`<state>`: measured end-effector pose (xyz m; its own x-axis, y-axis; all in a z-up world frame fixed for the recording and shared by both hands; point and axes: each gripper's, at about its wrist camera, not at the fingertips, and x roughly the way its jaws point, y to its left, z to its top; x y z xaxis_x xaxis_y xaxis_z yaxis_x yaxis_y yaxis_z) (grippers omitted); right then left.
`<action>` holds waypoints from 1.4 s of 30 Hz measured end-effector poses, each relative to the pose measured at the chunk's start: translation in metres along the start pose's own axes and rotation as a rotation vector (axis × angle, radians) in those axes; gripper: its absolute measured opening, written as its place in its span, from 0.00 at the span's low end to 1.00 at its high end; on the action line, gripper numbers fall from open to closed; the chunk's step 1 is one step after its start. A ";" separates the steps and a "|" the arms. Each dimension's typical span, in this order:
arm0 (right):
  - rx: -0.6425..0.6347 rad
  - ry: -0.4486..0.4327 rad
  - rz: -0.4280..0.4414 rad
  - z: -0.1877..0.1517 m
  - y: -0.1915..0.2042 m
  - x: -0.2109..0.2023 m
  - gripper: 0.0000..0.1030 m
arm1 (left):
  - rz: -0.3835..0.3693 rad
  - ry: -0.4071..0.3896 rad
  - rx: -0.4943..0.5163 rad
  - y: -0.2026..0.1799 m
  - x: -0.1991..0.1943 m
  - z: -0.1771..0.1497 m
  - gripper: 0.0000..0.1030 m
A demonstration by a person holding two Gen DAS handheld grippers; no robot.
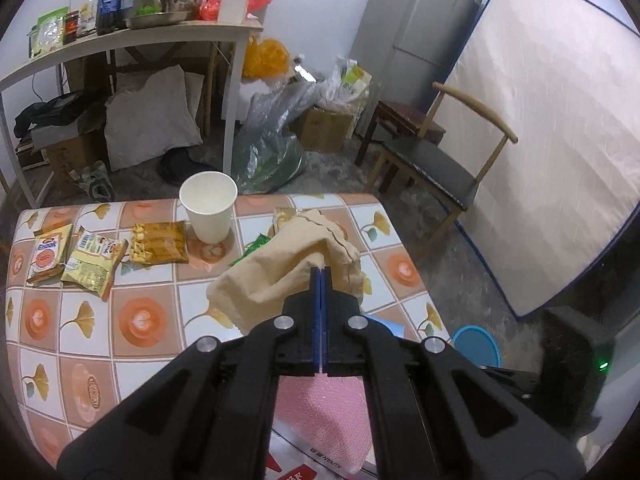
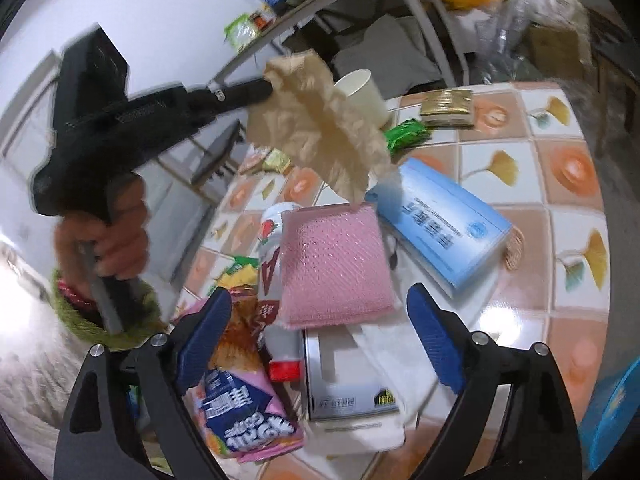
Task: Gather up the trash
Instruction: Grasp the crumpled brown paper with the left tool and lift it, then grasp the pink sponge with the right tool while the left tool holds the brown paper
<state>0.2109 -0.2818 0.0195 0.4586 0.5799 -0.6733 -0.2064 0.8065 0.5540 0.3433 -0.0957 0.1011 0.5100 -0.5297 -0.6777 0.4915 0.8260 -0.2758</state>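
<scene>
My left gripper (image 1: 321, 271) is shut on a crumpled beige paper bag (image 1: 288, 272) and holds it above the tiled table (image 1: 80, 320). In the right wrist view a hand holds that gripper (image 2: 269, 87), and the bag (image 2: 320, 128) hangs from its tips. My right gripper (image 2: 320, 296) stands open over a pink sponge (image 2: 334, 264), touching nothing. A pink snack bag (image 2: 248, 412), a red-capped bottle (image 2: 276, 280), a white box (image 2: 348, 376) and a blue box (image 2: 440, 224) lie around it. Farther off are a paper cup (image 1: 208, 204), snack wrappers (image 1: 94, 260) and a green wrapper (image 2: 408, 134).
A chair (image 1: 432, 168) and a leaning mattress (image 1: 540, 140) stand right of the table. A cluttered white shelf table (image 1: 120, 40) with bags and boxes is behind. A blue round lid (image 1: 476, 346) lies off the table's right edge. A green woven basket (image 2: 80, 320) sits below the hand.
</scene>
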 end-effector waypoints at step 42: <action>-0.066 0.129 -0.136 0.029 0.017 0.051 0.39 | -0.017 -0.042 -0.023 0.008 -0.035 -0.006 0.00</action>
<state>0.2562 -0.2417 0.0086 0.3721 0.4713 -0.7997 -0.2080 0.8819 0.4230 0.3249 -0.0693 0.1190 0.5309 -0.5509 -0.6439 0.4843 0.8208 -0.3029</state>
